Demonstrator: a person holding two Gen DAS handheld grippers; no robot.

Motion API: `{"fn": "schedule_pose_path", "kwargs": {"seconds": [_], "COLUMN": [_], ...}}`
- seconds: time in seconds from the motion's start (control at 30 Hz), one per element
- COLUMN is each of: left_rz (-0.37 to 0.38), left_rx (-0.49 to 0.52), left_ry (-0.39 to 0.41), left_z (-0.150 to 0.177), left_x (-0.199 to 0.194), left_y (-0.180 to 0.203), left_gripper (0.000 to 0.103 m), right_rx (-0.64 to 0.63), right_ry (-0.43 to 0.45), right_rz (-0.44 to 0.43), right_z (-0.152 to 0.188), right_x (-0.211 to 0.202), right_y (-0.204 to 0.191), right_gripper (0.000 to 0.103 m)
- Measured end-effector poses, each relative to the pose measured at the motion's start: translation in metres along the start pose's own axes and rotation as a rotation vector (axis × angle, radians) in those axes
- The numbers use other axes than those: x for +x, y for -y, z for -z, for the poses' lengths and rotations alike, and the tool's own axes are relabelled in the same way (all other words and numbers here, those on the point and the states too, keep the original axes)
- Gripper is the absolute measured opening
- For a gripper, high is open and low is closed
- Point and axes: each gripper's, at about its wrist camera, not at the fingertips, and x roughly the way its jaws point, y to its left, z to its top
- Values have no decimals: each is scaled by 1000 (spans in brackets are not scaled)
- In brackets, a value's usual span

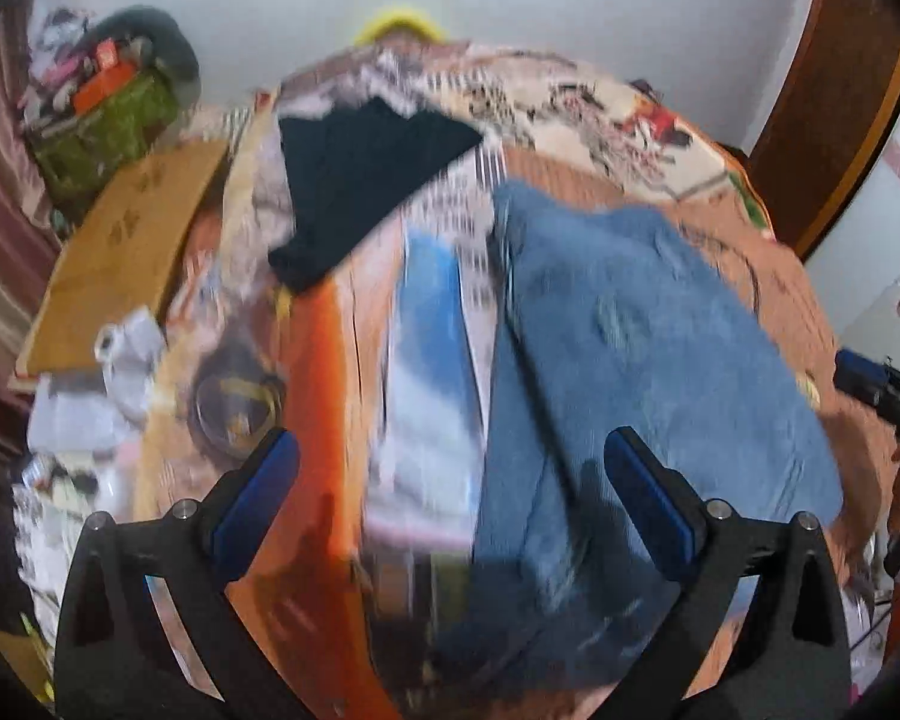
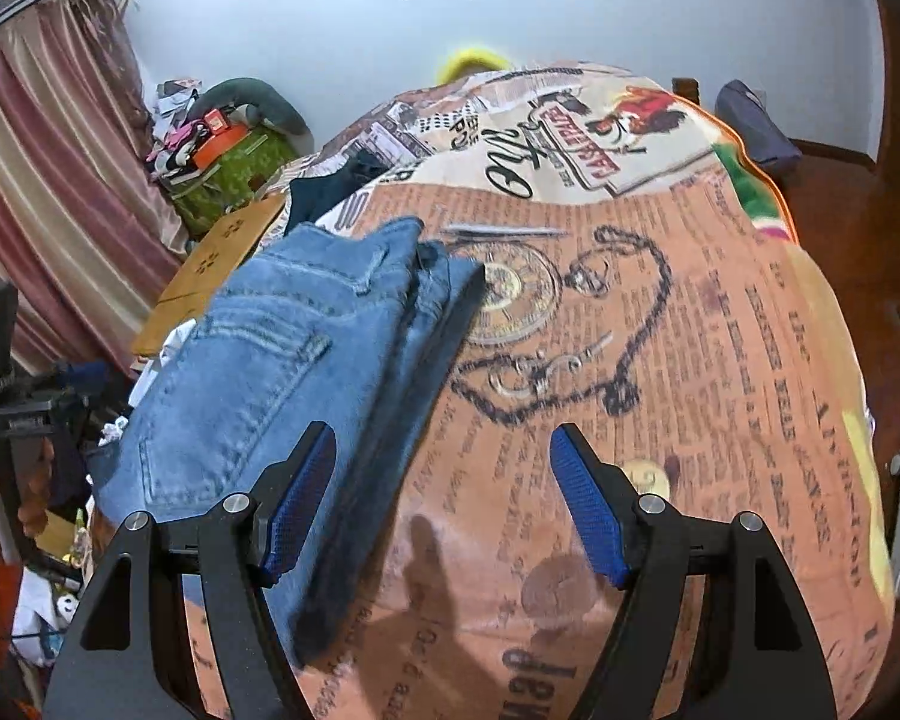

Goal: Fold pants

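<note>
Both grippers, left (image 1: pixel 450 480) and right (image 2: pixel 444 480), are hovering wide open and empty over the folded jeans (image 2: pixel 282 372) lying near the bed's (image 2: pixel 720 360) left edge, risking a snag that undoes the stack.

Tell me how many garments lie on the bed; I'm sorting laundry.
2. Folded blue jeans lie on the blanket's left part, and a dark garment lies beyond them near the far edge. Others may be hidden.
</note>
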Motion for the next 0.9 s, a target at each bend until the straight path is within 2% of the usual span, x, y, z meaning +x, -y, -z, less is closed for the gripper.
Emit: {"fn": "schedule_pose_path", "kwargs": {"seconds": [0.17, 0.33, 0.4, 0.43, 0.5, 0.57, 0.63, 0.67, 0.7, 0.77, 0.83, 0.9], "left_rz": [14, 60, 93, 91, 82, 127, 168, 189, 215, 204, 94, 61], "left_rx": [19, 51, 66, 77, 86, 87, 93, 94, 95, 105, 120, 129], "left_ry": [23, -65, -91, -102, -117, -124, -138, -146, -156, -154, -139, -137], "left_z": [-49, -88, -96, -101, -108, -111, -114, -115, -117, -117, -116, -116], "left_x": [21, 71, 90, 101, 120, 131, 142, 147, 152, 161, 172, 180], "left_y": [0, 7, 11, 15, 19, 22, 26, 26, 27, 29, 30, 31], "left_gripper": [103, 103, 102, 95, 81, 71, 56, 52, 42, 41, 41, 41], "right_rx": [-45, -81, -80, -73, -25, 22, 46, 40, 24, -44, -97, -99], "right_ry": [16, 4, 3, 6, -32, -75, -109, -120, -135, -151, -140, -165], "right_rz": [-19, -54, -74, -75, -67, -102, -121, -131, -141, -110, -47, -13], "right_z": [-24, -51, -61, -66, -75, -80, -85, -85, -86, -84, -81, -77], "right_x": [18, 56, 74, 83, 108, 124, 139, 144, 149, 154, 158, 167], "right_y": [-11, -18, -18, -16, -9, -2, 1, 0, -2, -9, -13, -12], "right_gripper": [72, 72, 66, 63, 48, 36, 33, 25, 16, 10, 7, 6]}}
